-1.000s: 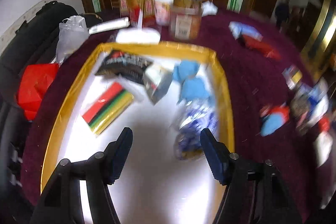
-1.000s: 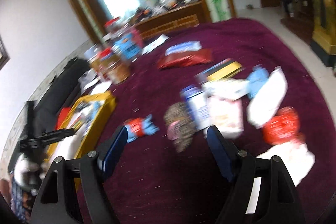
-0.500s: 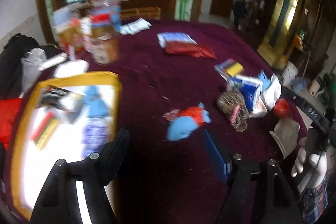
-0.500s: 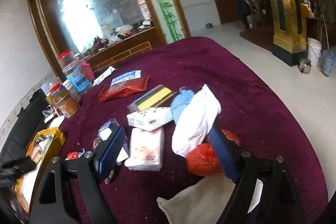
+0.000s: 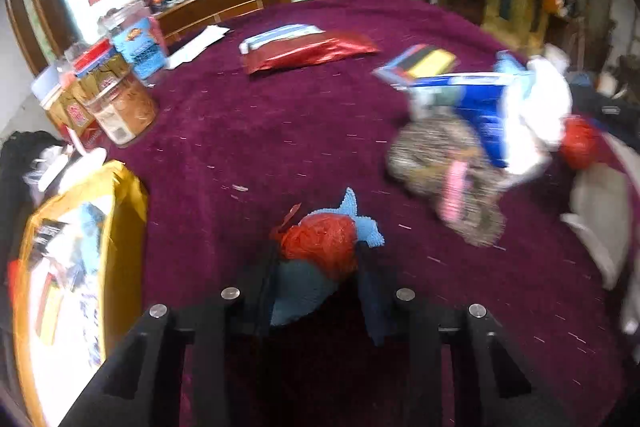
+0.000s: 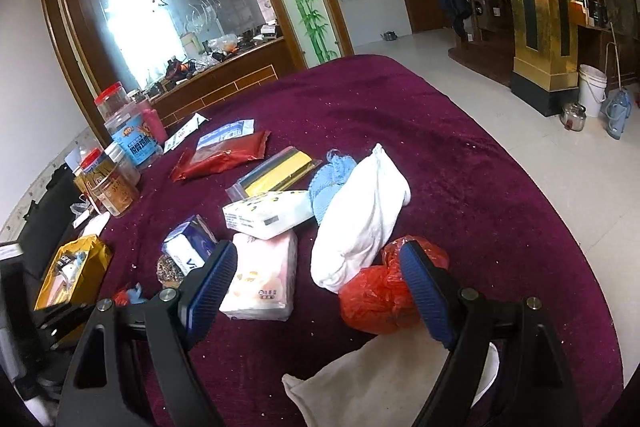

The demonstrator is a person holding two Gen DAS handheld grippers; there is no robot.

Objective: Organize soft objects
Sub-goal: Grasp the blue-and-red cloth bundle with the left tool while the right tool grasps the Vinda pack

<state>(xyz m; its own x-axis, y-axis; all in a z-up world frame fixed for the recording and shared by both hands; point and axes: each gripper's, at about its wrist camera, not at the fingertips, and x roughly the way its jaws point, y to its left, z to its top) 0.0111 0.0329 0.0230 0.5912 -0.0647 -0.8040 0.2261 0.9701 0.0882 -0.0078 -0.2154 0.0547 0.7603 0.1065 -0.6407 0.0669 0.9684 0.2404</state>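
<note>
Left gripper (image 5: pixel 316 267): swung off the yellow tray (image 5: pixel 124 195) onto the maroon cloth (image 5: pixel 280 131), jaws closing around the red-and-blue soft bundle (image 5: pixel 320 247); pick-up step, next a lift trayward; right gripper (image 6: pixel 316 291) wide, empty, above the red bag (image 6: pixel 376 299).

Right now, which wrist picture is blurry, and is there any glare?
Left wrist view: motion blur smears the speckled pouch and blue-white pack; the yellow tray is washed out white. Right wrist view: sharp, with fisheye bending and bright window glare in the mirror.
</note>
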